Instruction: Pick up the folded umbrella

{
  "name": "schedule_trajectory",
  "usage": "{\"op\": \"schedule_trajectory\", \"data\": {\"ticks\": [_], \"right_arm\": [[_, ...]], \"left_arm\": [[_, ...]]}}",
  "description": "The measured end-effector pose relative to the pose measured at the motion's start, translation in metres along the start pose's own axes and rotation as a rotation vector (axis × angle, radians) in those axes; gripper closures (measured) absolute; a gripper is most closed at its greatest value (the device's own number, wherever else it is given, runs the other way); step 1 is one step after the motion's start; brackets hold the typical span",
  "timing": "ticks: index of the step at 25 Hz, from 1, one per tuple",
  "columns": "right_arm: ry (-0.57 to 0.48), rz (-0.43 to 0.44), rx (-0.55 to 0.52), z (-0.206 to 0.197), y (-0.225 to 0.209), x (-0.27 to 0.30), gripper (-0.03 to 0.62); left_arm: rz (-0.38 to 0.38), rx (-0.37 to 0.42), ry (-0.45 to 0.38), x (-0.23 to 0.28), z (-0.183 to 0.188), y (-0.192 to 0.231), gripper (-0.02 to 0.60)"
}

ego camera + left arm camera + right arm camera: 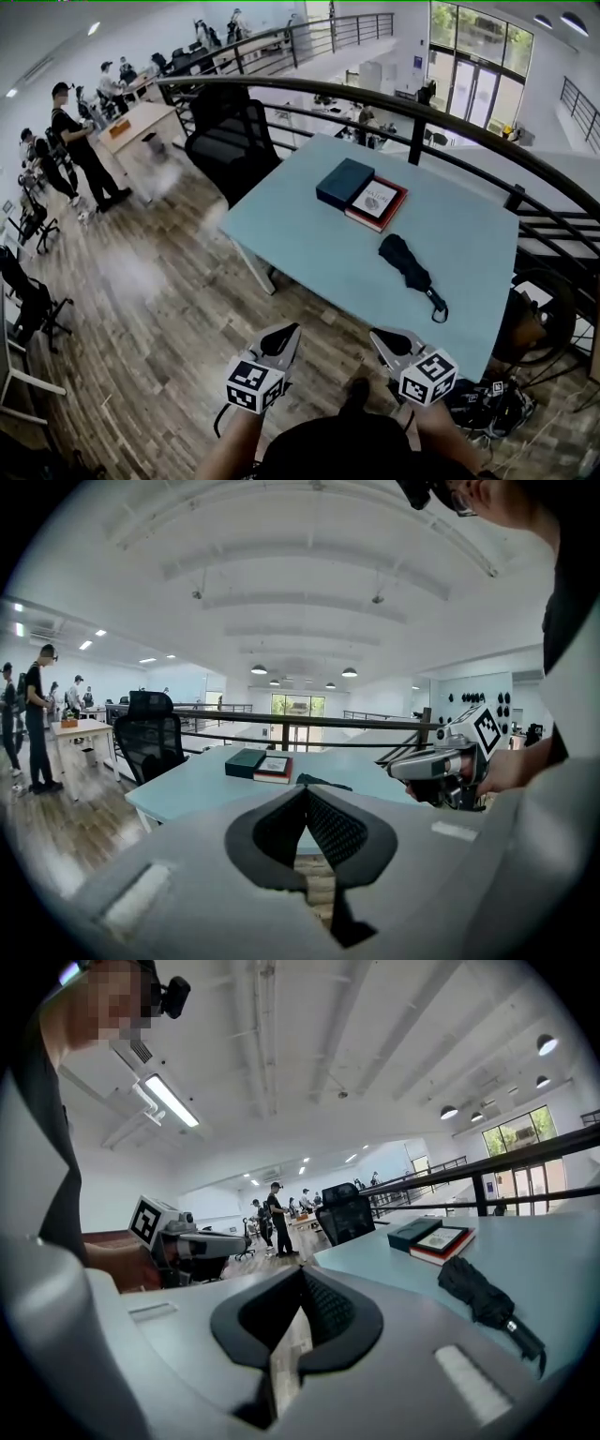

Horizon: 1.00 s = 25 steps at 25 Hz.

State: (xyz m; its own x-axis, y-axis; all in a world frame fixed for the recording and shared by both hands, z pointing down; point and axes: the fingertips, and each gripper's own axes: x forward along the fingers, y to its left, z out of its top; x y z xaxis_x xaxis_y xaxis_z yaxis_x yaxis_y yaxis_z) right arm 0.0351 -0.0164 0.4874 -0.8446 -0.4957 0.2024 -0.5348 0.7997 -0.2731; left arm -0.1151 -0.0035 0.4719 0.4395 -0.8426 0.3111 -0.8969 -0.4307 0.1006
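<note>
Item: folded umbrella (410, 265), black, lying flat on the table (300, 253), in its right half, near the near edge. We record its long axis as diagonal to the table's edges: the bundled canopy end points toward the red-edged book (377, 203) at the table's middle, the handle and wrist loop toward the near right corner. A dark box (344, 181) lies just beside that book, farther in. Bare tabletop lies open on both sides of the umbrella. Left gripper (287, 334) and right gripper (379, 337): both off the table, before its near edge, over the floor (159, 309). Each has its jaws clenched together with nothing between them.
</note>
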Motion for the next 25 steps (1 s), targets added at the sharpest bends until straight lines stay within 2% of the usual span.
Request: {"op": "schedule_trajectory", "data": {"ticks": [4,8,15,21,25], "right_arm": [[-0.005,0.024,-0.004,0.021,-0.046,0.018,0.594],[0.011,0.024,0.005,0.026,-0.084,0.027,0.594],[0.064,-0.05,0.089,0.005,-0.134,0.025,0.593],[0.112,-0.121,0.104,-0.003,-0.162,0.037,0.594],[0.123,-0.178,0.111,0.005,-0.174,0.057,0.594]], "left_arm": [[0.016,-0.016,0.014,0.048,0.02,0.014,0.574],[-0.014,-0.026,0.003,0.088,0.04,0.017,0.574],[-0.03,-0.053,0.033,0.138,0.043,0.039,0.574],[-0.125,-0.113,0.031,0.18,0.039,0.048,0.574],[-0.16,-0.084,0.035,0.196,0.043,0.069,0.574]]}}
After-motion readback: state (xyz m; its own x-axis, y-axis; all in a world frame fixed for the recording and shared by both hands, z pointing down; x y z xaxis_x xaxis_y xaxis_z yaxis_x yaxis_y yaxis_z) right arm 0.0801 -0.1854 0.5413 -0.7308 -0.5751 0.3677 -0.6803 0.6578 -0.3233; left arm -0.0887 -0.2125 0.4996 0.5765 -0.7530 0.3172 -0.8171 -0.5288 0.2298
